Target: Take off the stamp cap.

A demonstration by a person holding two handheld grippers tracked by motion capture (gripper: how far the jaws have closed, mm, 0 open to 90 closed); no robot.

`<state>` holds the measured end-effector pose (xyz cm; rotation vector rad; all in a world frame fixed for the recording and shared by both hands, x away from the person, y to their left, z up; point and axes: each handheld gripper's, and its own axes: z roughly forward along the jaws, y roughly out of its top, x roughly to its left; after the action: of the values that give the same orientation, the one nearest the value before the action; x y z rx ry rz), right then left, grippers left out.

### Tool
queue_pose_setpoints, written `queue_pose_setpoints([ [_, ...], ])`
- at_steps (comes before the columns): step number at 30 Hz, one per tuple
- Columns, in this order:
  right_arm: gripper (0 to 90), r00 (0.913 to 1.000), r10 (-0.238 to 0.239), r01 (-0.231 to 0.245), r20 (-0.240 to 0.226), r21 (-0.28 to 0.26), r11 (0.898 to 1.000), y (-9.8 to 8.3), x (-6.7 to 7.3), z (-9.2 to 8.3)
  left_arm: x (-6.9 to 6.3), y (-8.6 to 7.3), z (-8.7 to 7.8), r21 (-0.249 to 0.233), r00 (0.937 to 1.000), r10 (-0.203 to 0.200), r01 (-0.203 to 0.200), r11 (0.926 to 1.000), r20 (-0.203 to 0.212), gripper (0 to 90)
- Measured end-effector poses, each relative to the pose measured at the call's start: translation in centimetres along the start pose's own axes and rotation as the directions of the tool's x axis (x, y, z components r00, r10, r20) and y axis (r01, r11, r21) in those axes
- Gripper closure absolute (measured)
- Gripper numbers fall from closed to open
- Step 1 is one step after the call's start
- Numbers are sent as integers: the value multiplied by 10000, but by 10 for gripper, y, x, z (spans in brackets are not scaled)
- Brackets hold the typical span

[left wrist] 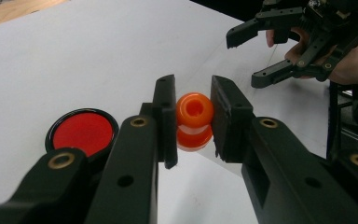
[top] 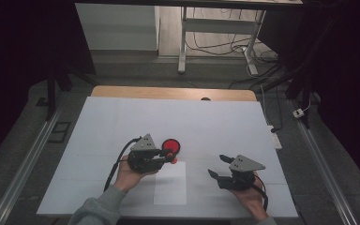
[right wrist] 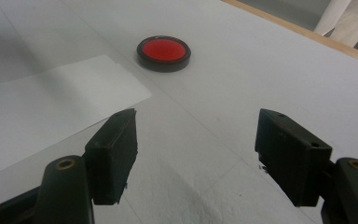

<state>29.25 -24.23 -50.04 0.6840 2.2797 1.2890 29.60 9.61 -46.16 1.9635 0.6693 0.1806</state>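
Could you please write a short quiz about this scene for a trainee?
1. True or false: the left gripper is shut on the orange spool.
2. The right gripper is: A) open with nothing between its jaws, B) shut on the red disc.
3. What does the red disc rest on?

Key: 1 true. 2 A. 3 The white table cover.

The right gripper (right wrist: 196, 158) holds its two black jaws wide apart over the white table covering (right wrist: 270, 74). Ahead lie a round red black-rimmed disc (right wrist: 163, 52) and a white paper sheet (right wrist: 46, 107).
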Motion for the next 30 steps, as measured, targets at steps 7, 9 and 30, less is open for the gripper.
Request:
queue_pose_setpoints([
  [7, 291, 9999, -72, 73, -91, 58, 10000, 3, 5, 5, -1, 0, 1, -6, 10000, 10, -10, 10000, 8, 724],
  [9, 292, 9998, -91, 91, -171, 37, 10000, 3, 6, 7, -1, 1, 1, -2, 10000, 31, -31, 10000, 25, 724],
  [30, 291, 9977, -315, 324, -598, 140, 9994, 10, 18, 22, -2, 2, 3, -6, 9999, 74, -74, 10000, 75, 724],
])
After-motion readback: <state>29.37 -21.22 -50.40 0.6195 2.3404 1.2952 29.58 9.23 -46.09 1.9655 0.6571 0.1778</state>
